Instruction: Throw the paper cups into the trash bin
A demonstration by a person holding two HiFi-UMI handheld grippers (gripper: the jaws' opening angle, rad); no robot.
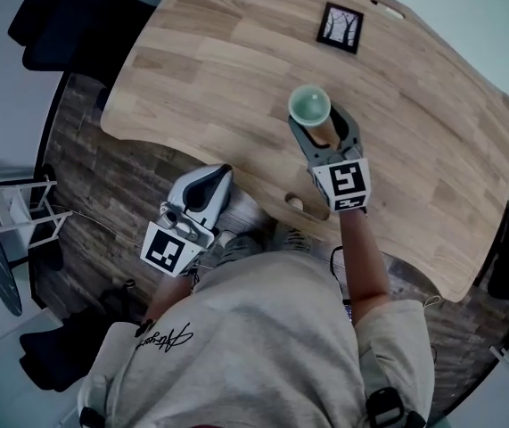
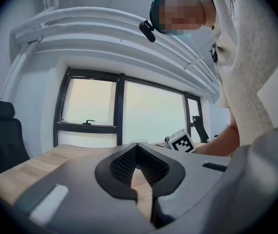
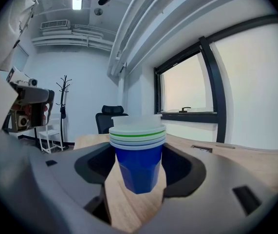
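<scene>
A stack of nested paper cups (image 1: 309, 105), blue outside with white and green rims, hangs just above the wooden table (image 1: 236, 61) near its front middle. My right gripper (image 1: 319, 121) is shut on the stack. In the right gripper view the blue cup (image 3: 139, 150) sits between the two jaws with its base clear of the wood. My left gripper (image 1: 223, 172) is low at the table's front edge, left of the right one. Its jaws meet at the tips (image 2: 136, 147) and hold nothing.
A black-framed picture card (image 1: 340, 27) lies at the table's far side. A cable hole (image 1: 296, 203) sits in the front edge. Dark office chairs (image 1: 67, 16) stand at the far left, and a white rack (image 1: 18, 208) stands on the floor at left.
</scene>
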